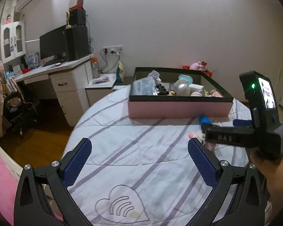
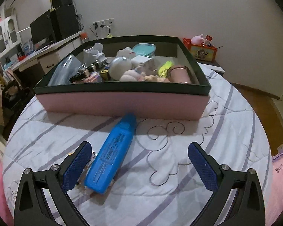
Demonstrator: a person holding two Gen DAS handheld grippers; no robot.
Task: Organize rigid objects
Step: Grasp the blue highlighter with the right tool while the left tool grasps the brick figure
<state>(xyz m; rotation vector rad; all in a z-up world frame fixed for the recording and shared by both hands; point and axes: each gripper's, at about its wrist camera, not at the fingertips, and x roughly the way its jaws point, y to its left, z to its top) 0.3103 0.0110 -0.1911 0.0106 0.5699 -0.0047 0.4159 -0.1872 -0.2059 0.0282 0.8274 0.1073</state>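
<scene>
A long blue plastic case (image 2: pixel 111 154) lies on the quilt, its far end against the pink box (image 2: pixel 122 103). My right gripper (image 2: pixel 139 150) hovers open over it; the case lies just inside the left finger (image 2: pixel 75 165), untouched by the right pad. The pink box with a dark rim (image 1: pixel 179 108) holds several items: plush toys, a teal lidded container, a yellow object, a pink cup. My left gripper (image 1: pixel 139 150) is open over bare quilt with nothing between its fingers. In the left wrist view the right gripper's body (image 1: pixel 254 124) and the hand holding it show at the right.
The bed's white quilt with purple stripes (image 1: pixel 134 135) fills the foreground. A desk with a monitor (image 1: pixel 52 43) stands left, a white nightstand (image 1: pixel 101 86) beside it. An orange toy box (image 2: pixel 201 50) sits behind the pink box. Wooden floor lies on both sides.
</scene>
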